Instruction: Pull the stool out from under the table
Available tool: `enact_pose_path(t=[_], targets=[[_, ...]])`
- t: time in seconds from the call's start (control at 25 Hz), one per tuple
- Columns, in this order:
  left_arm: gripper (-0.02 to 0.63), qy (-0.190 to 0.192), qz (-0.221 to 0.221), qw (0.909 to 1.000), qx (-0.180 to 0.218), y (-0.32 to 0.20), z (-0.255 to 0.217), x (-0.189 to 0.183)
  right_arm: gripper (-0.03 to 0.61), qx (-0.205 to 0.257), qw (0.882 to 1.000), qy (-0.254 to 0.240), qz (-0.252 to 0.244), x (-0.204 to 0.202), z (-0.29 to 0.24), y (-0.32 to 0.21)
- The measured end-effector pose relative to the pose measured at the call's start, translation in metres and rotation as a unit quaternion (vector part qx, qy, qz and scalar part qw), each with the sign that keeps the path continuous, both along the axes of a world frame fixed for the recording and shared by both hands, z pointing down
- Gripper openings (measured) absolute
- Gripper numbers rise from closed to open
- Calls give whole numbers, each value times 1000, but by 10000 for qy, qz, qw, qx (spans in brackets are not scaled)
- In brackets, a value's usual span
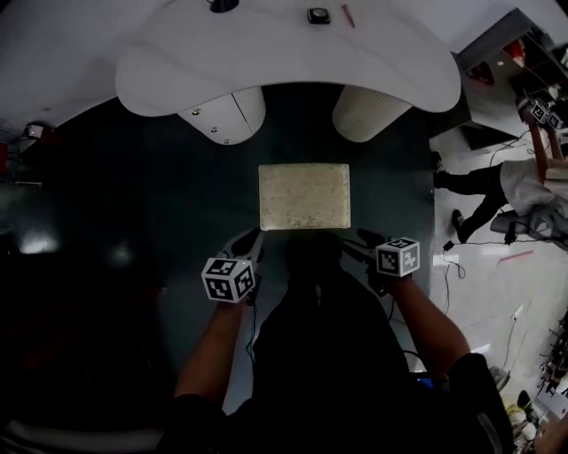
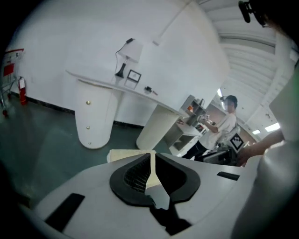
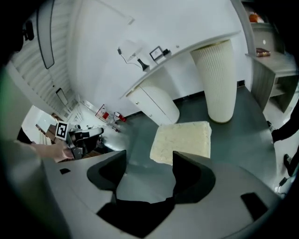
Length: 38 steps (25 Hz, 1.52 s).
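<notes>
The stool, with a cream rectangular seat, stands on the dark floor just in front of the white table, clear of its two pale legs. My left gripper hovers near the seat's front left corner, and my right gripper near its front right corner. Neither touches the stool. In the left gripper view the gripper is shut with nothing between its pads, and the stool shows just beyond. In the right gripper view the gripper is open and empty above the stool.
The table's left leg and ribbed right leg stand behind the stool. A small black device and a red pen lie on the tabletop. A person stands on the pale floor at the right, near shelving.
</notes>
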<state>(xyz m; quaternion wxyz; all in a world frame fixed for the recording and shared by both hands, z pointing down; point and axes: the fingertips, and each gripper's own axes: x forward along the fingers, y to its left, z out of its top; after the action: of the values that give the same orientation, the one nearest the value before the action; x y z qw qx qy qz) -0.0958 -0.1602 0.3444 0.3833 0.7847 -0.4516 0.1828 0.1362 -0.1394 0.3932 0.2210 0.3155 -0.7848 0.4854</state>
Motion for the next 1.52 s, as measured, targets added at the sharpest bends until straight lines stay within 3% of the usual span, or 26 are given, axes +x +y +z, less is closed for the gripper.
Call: enact_pose_path(t=[0.28,0.56,0.88,1.28,1.4,1.52], targets=[[21,145,384,9977,543,29,-80,40,311,640,9966,-320,402,13,-89,-7],[17,161,313,9951,925,49,-138,78,311,1221,9899,-708,96,24,-148,21],[15,106,-28,9873,1586,76,-212,127,310,2023,9720,-1173,-207,49,-205,40],[15,20,-61,9705,2410,93,-288,137,305,3012,9410,-1470,-465,52,-294,63],[16,-33,-24,9650,2622,100,-304,129,274,3342,9301,-1392,-627,39,-317,67],[16,-76,80,9570,2899,106,-328,118,165,3610,9199,-1413,-591,24,-343,67]])
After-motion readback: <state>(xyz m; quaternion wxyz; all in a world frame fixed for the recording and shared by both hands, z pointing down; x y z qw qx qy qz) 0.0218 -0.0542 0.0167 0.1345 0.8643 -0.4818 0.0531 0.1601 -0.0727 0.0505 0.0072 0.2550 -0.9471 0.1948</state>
